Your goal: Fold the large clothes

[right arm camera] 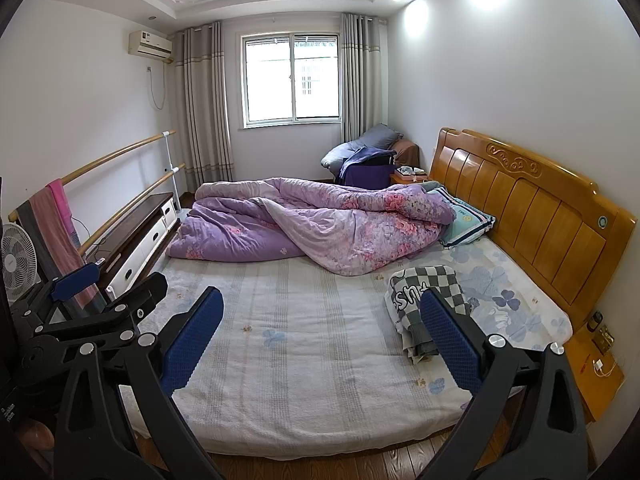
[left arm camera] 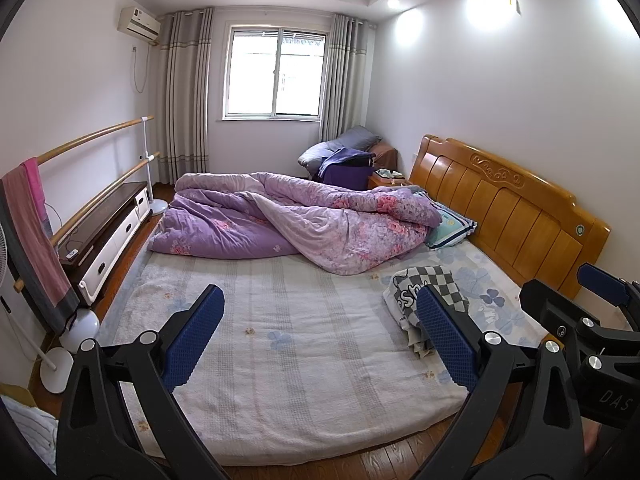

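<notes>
Left claw: the left gripper [left arm camera: 318, 338] hung above the near edge of the bed [left arm camera: 304, 380], jaws spread wide, nothing in them.
Right claw: the right gripper [right arm camera: 322, 340] was level beside it, jaws equally wide and bare.
Garment: a bundled cloth [left arm camera: 430, 292] with a grey-and-white check and black lettering lay on the bed's right side, near the headboard [left arm camera: 508, 212]; neither claw touched it.
Risk, grab: the bundle looked layered and limp, so I judged a pinch into the heap could catch several plies, or the sheet under it, and lift a tangle instead of one edge.
Risk, room: the quilt [left arm camera: 288, 216] filled the far half of the bed. A large garment spread flat might run onto it and fold crooked.
Risk, slip: thin cloth could slide off the pads [left arm camera: 196, 338] if gripped only at the tip.
Textures: the pads were blue and dimpled on black jointed arms. The sheet was pale, waffle-ribbed and printed with clover; the quilt was puffy, purple and floral.
Shapes: the bundle was squarish and crumpled, with dark ends poking out at its near side. The headboard was glossy wood in curved panels.
</notes>
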`<state>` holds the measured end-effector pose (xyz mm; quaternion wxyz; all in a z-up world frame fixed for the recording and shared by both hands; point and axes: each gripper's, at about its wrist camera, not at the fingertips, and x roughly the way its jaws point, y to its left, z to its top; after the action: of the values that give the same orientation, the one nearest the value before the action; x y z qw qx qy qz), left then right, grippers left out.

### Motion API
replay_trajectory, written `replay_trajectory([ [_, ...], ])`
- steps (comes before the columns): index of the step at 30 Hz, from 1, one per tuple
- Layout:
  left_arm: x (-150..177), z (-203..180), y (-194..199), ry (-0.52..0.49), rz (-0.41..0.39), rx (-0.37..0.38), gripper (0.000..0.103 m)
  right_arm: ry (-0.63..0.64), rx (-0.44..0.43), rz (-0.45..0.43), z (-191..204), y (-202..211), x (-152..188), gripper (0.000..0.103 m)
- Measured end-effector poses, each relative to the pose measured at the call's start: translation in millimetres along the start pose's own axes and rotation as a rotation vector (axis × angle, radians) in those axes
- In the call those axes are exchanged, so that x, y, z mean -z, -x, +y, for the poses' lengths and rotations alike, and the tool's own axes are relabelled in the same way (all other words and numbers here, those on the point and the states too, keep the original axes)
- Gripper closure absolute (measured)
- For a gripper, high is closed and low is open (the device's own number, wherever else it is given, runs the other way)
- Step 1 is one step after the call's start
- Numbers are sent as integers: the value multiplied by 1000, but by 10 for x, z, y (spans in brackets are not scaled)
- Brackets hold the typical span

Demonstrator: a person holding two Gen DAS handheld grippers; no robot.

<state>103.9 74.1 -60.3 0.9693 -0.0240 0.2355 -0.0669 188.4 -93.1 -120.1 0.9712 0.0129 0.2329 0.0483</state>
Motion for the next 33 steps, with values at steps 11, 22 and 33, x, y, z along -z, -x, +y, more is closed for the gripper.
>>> replay_trajectory([
  [11, 0, 8, -11, 0, 1, 1, 6, -5, -4, 5, -13, -34, 17, 8],
  [22, -11, 10, -11, -2, 2, 2, 6, -5, -3, 7, -34, -53, 12, 8],
  [33, 6, 43, -37, -14, -4, 2, 6, -5, -5, 8, -43, -66, -4, 8],
])
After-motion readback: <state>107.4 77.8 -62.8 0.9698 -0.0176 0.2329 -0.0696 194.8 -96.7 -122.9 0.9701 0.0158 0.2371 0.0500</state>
